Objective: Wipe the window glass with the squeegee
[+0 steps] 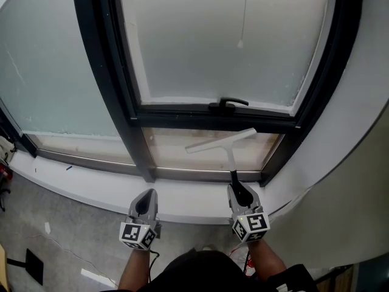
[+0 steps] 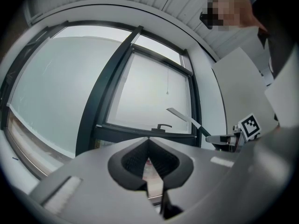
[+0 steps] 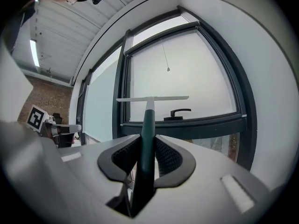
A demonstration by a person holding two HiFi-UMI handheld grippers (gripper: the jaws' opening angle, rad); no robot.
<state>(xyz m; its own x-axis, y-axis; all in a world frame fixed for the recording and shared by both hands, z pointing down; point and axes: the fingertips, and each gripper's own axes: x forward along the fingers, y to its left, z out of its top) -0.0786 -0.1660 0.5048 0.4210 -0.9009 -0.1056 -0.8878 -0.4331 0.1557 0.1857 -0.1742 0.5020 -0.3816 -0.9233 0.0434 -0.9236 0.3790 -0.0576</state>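
**— What does the head view show?**
— My right hand-held gripper (image 1: 240, 191) is clamped on the dark handle of the squeegee (image 1: 226, 148). The pale blade lies ahead of that hand-held gripper, in front of the lower pane (image 1: 176, 148) and under the window handle (image 1: 228, 104). My left hand-held gripper (image 1: 146, 196) hangs level with the right one, well off to its left over the sill (image 1: 91, 184). I'd say I hold it aside so the right has room to sweep.

**— And the left one's own view?**
— Its jaws meet at the tips with nothing between them. The squeegee (image 2: 186, 119) slants up on its right, out of the right hand-held gripper (image 2: 226, 138).

**— And the right one's?**
— The handle runs straight up between the jaws, pinched from both sides. The blade (image 3: 152, 98) sits crosswise dead ahead, level, before the window glass (image 3: 196, 69). Gripping low on the handle gives me reach, and a level blade should meet the pane along its whole edge. I can't tell whether it touches the glass, and I judge the wiping not yet under way.
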